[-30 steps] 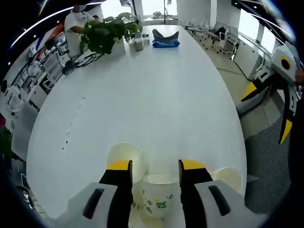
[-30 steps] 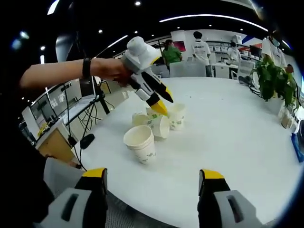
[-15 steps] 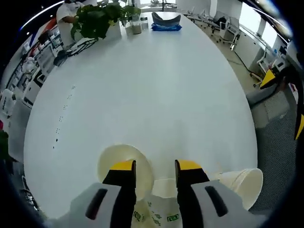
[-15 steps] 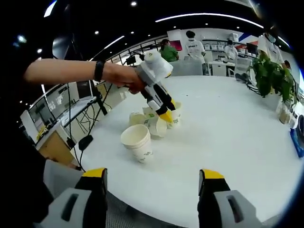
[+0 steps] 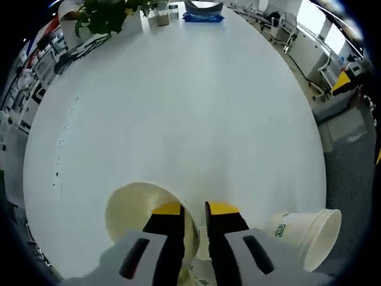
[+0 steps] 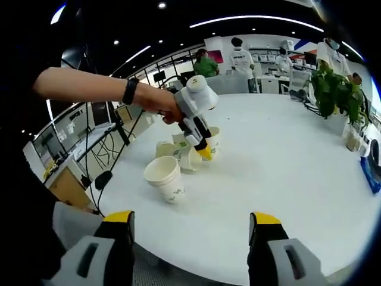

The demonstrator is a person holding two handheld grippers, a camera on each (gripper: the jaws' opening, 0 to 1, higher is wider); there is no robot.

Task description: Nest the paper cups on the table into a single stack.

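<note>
Several white paper cups with green print sit near the white table's (image 6: 286, 179) edge. One stands upright in front (image 6: 164, 177). The others cluster behind it (image 6: 178, 154), and one of them (image 6: 212, 137) stands upright. My left gripper (image 6: 204, 152), held by a person's hand, reaches down into that cluster. In the left gripper view my left gripper (image 5: 194, 210) has its jaws almost together, pinching the wall of a cup (image 5: 199, 265). Beside it, two cups lie on their sides, one left (image 5: 134, 208) and one right (image 5: 303, 229). My right gripper (image 6: 191, 221) stands open off the near edge.
A potted plant (image 6: 333, 95) and a blue item (image 5: 202, 15) stand at the table's far end. People (image 6: 241, 56) stand behind the table. The bare white tabletop (image 5: 178, 107) stretches beyond the cups. Grey floor (image 5: 351, 143) lies past the table edge.
My left gripper has come down onto the cup cluster and its jaws have narrowed from wide apart to nearly together on a cup. My right gripper stays open.
</note>
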